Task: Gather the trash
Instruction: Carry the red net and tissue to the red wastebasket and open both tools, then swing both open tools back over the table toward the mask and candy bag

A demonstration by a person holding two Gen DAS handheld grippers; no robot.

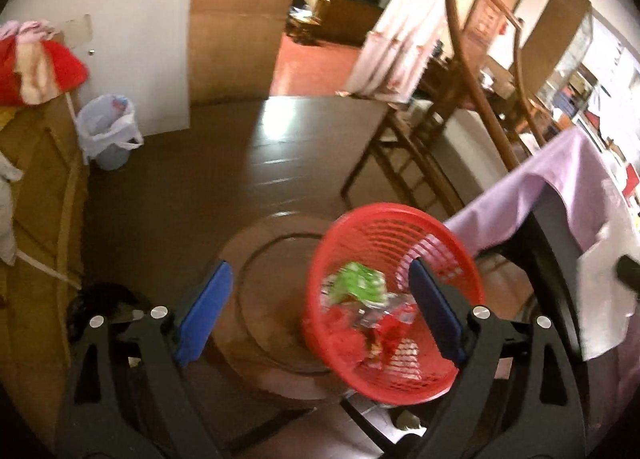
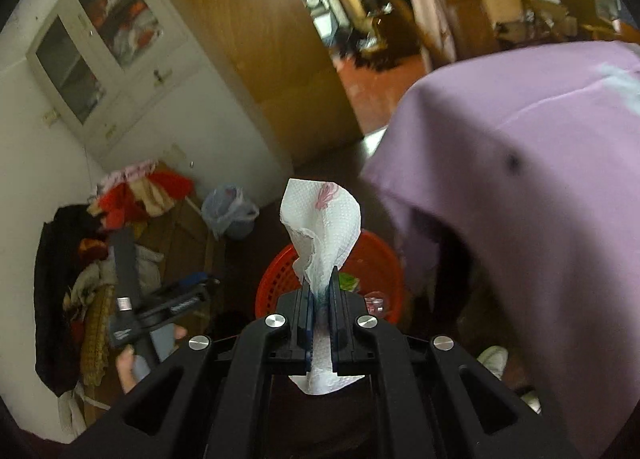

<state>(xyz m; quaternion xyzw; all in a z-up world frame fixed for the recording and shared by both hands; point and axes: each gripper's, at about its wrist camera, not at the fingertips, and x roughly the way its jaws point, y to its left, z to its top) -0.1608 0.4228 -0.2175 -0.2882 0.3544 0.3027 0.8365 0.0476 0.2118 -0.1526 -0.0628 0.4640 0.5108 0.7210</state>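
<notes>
Tissue, soft and featherlight (it crumples), sits pinched at its middle in the right gripper above the red basket; the left gripper gapes wide, empty.

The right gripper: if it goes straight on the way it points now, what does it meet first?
Most likely the red basket, straight ahead of the right gripper, whose jaws hold a paper towel. Depth is unclear.

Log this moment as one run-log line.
left gripper: open, empty | right gripper: shut on paper towel | red basket: on round stool, wrappers inside | towel above basket
</notes>
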